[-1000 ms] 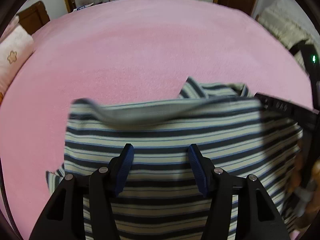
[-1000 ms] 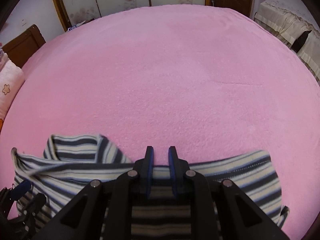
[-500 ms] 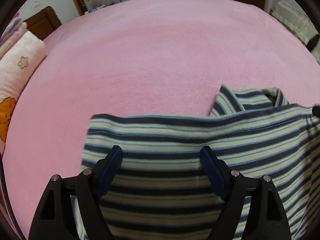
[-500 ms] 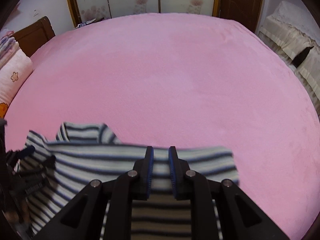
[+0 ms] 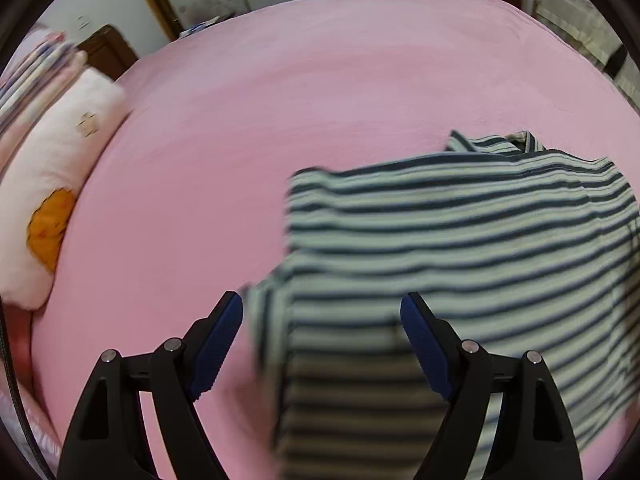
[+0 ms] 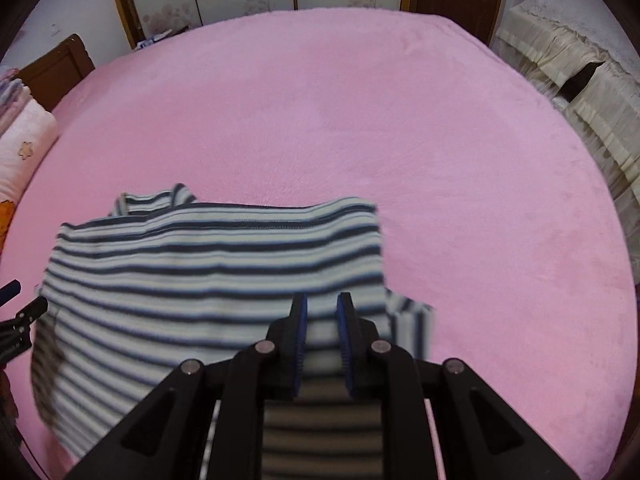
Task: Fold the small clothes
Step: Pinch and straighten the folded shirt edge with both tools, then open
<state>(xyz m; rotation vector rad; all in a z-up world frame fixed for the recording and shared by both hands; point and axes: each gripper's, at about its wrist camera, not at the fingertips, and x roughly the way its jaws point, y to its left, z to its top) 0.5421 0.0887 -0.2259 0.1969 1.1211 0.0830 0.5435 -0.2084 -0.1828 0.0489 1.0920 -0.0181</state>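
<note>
**Striped top on the pink bed, right jaws gripping it**

At the far left a pale pillow [image 5: 60, 184] lies against the edge of the pink bed [image 5: 320, 80]. The left gripper [image 5: 322, 332] stands with its jaws wide, having just been opening; the striped shirt [image 5: 460, 248] shows between them, but the pads do not press it. The shirt is cream with dark navy bands, blurred, its top edge folded over and a collar or sleeve peeking out behind. It lies on the near part of the bed. The right gripper [image 6: 322, 320] has its jaws narrow, pinched on the shirt's [image 6: 208, 272] near edge.
</note>
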